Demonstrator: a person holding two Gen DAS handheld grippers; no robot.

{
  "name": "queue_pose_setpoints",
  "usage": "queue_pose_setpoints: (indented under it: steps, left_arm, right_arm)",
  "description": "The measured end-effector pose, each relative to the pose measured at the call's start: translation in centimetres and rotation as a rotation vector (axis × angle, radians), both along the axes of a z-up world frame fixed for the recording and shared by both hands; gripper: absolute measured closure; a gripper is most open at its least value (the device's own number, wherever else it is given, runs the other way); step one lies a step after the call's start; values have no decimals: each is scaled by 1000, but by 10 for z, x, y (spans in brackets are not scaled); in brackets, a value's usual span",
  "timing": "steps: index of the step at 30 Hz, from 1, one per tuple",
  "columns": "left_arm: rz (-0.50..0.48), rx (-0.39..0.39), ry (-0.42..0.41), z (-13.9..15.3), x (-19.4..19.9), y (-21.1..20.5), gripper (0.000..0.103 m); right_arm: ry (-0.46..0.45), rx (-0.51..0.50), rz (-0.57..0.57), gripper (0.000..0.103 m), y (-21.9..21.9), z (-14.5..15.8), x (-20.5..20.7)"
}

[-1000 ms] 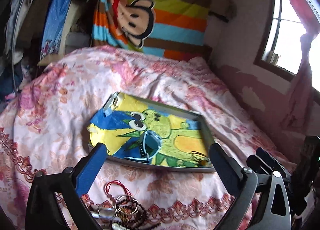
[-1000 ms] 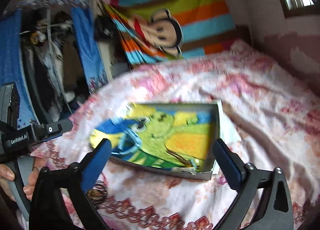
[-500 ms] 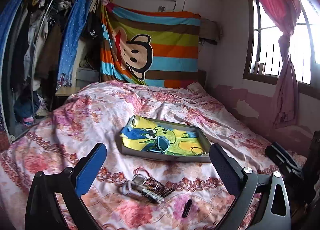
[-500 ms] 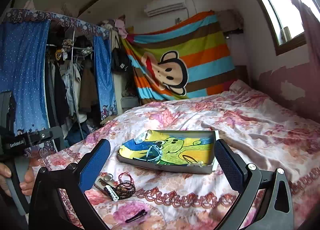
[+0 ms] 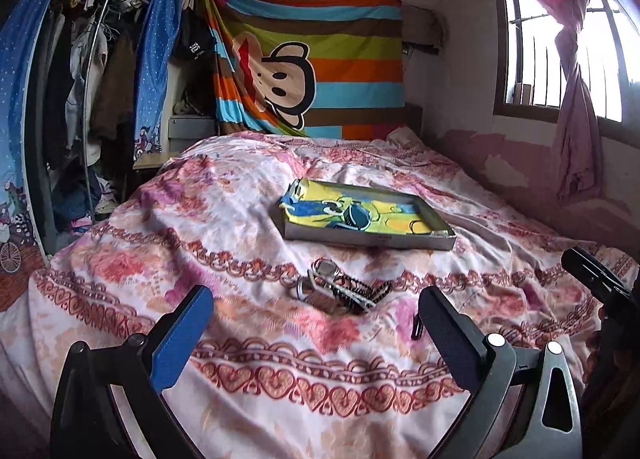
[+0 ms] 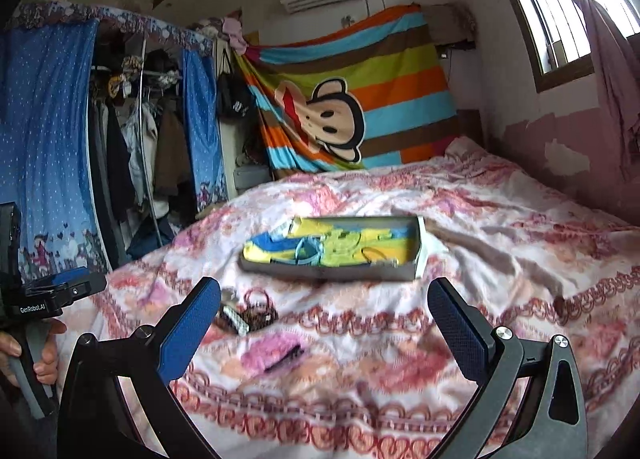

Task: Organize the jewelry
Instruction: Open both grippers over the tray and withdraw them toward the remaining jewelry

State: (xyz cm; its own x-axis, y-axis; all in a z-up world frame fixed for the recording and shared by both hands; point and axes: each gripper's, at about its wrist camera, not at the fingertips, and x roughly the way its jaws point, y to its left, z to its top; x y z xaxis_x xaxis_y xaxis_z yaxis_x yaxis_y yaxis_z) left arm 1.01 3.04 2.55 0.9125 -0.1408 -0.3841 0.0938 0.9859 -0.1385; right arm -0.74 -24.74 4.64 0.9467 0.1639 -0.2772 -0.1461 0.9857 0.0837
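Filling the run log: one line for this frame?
left: open, empty | right: open, empty | jewelry pile: loose on bed | tray: beyond pile | clip: on bed

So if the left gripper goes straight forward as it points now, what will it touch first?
Probably the jewelry pile on the bedspread, which lies between the open left gripper fingers and ahead. The tray sits farther behind it. Depth is unclear, so it may meet bedspread first.

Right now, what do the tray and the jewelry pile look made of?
Tray: probably thin cardboard or metal, with matte grey walls and a printed cartoon liner. Jewelry pile: mixed, with shiny metallic rings, dark beaded strands and a red cord; too blurred to say more.
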Motion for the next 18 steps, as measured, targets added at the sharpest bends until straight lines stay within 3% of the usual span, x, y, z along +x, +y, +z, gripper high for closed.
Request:
queue_pose_setpoints:
  steps: [5,9,18]
  left_arm:
    - [-11,37,46,-13,-1,-5,0]
    - [-8,87,136,-26,6,-7,0]
    - [30,81,207,-41,15,-1,0]
  right_arm:
    - [74,-46,38,1,13,-18,2]
    - [161,-76,57,1,20,-34,13]
    - [298,-100,78,1,27,-63,31]
